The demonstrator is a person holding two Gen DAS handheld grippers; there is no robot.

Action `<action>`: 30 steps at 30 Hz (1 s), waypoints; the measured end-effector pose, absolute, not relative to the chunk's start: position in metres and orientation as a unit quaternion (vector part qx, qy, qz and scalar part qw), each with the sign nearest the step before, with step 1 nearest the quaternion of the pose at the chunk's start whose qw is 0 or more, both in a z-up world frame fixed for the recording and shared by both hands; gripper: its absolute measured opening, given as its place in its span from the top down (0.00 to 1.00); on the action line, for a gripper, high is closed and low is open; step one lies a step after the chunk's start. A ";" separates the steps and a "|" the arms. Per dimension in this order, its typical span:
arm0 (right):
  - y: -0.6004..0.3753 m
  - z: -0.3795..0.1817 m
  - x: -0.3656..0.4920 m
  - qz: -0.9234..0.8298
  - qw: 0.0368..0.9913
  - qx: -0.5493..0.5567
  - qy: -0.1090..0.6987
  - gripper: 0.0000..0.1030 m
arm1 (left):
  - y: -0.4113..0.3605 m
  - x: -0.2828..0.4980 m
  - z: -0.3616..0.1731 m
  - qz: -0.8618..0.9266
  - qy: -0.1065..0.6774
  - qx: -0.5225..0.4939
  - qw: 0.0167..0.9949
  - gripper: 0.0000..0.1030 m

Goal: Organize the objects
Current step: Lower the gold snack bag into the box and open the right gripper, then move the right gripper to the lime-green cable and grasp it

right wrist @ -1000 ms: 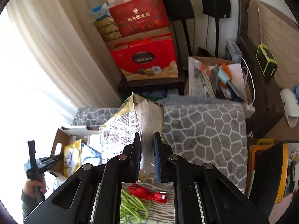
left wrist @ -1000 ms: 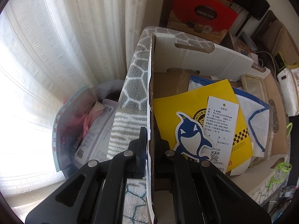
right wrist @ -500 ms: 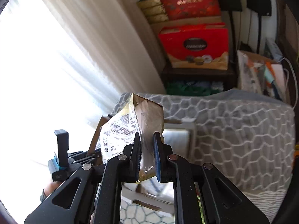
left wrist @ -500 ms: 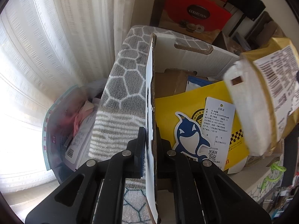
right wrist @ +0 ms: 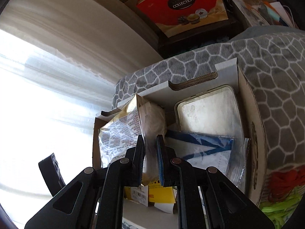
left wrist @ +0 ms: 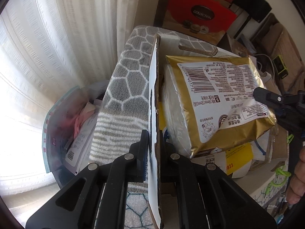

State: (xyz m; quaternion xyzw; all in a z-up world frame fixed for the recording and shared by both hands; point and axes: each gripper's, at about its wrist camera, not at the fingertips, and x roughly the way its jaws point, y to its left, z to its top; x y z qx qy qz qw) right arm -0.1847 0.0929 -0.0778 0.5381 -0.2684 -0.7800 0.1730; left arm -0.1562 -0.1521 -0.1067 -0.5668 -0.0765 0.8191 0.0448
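A gold foil package (left wrist: 219, 99) with a barcode hangs tilted just inside the open cardboard box (right wrist: 192, 84). My right gripper (right wrist: 150, 140) is shut on the package's clear side panel. In the left wrist view one of its black fingers (left wrist: 266, 97) shows at the package's right edge. My left gripper (left wrist: 154, 136) is shut on the box's left wall (left wrist: 154, 95), one finger outside and one inside. Under the package lie a yellow packet (right wrist: 162, 194), a blue-and-white bag (right wrist: 205, 147) and a white lidded container (right wrist: 209, 110).
The box rests on a grey honeycomb blanket (left wrist: 125, 80). A clear zip bag (left wrist: 76, 126) with pink items lies left of it by the curtain (left wrist: 66, 28). A red gift box (right wrist: 183, 7) stands behind. Green cable (left wrist: 280, 173) and a person's hand (left wrist: 297, 179) are at right.
The right gripper has carried the gold package from above the blanket across and down into the box, covering the yellow packet. The left gripper has kept its hold on the wall.
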 end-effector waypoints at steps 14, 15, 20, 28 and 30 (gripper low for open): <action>0.128 -0.014 -0.177 -0.822 0.192 0.521 -0.121 0.60 | -0.151 -0.159 -0.107 0.820 -0.066 -0.567 0.050 0.94; 0.138 -0.006 -0.174 -0.827 0.191 0.517 -0.108 0.56 | -0.151 -0.159 -0.107 0.820 -0.065 -0.567 0.051 0.94; 0.194 0.010 -0.145 -0.843 0.148 0.515 -0.040 0.50 | -0.147 -0.159 -0.106 0.823 -0.058 -0.562 0.058 0.93; 0.241 -0.022 -0.080 -0.826 0.161 0.541 -0.010 0.38 | -0.144 -0.160 -0.106 0.823 -0.055 -0.562 0.061 0.94; 0.237 -0.029 -0.073 -0.824 0.158 0.544 -0.003 0.29 | -0.145 -0.161 -0.106 0.823 -0.052 -0.562 0.060 0.94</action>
